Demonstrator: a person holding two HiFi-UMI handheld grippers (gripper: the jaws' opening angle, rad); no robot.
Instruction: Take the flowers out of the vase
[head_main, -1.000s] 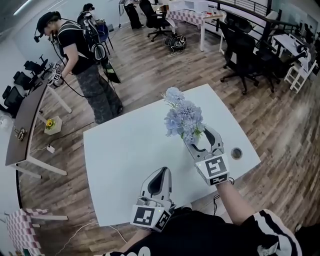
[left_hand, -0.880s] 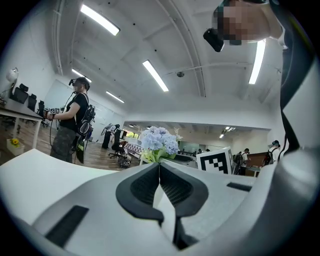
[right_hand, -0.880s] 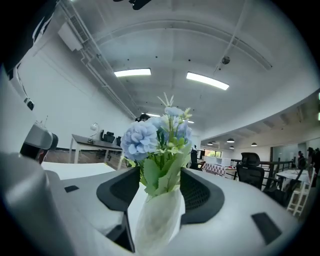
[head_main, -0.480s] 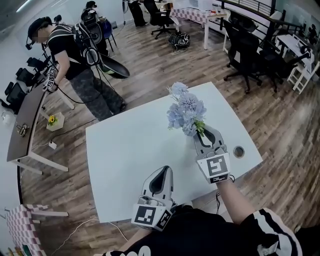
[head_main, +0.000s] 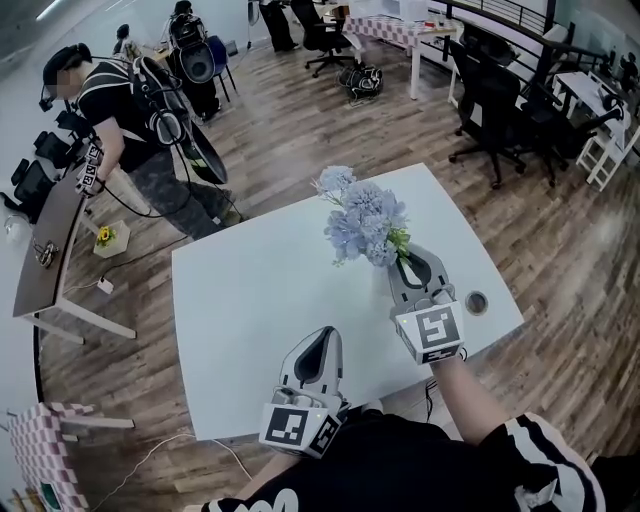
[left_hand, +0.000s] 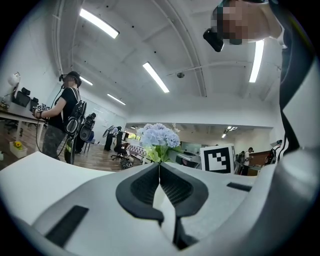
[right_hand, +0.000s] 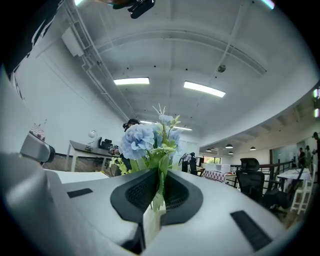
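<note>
A bunch of pale blue flowers (head_main: 362, 222) with green stems stands at the right side of the white table (head_main: 260, 300). My right gripper (head_main: 408, 258) is shut on the stems just below the blooms. In the right gripper view the stems (right_hand: 161, 172) are pinched between the pads with the flowers (right_hand: 142, 140) above. The vase is mostly hidden under the blooms and that gripper. My left gripper (head_main: 322, 335) hovers at the table's near edge, shut and empty. It points at the flowers (left_hand: 157, 137), well short of them.
A round cable hole (head_main: 476, 301) lies in the table just right of the right gripper. A person (head_main: 110, 110) with gear stands beside a grey desk (head_main: 45, 250) at the far left. Black office chairs (head_main: 490, 100) stand beyond the table at the right.
My right gripper's jaws have closed from wide open onto the flower stems. The bunch has leaned slightly to the left. The left gripper has stayed put.
</note>
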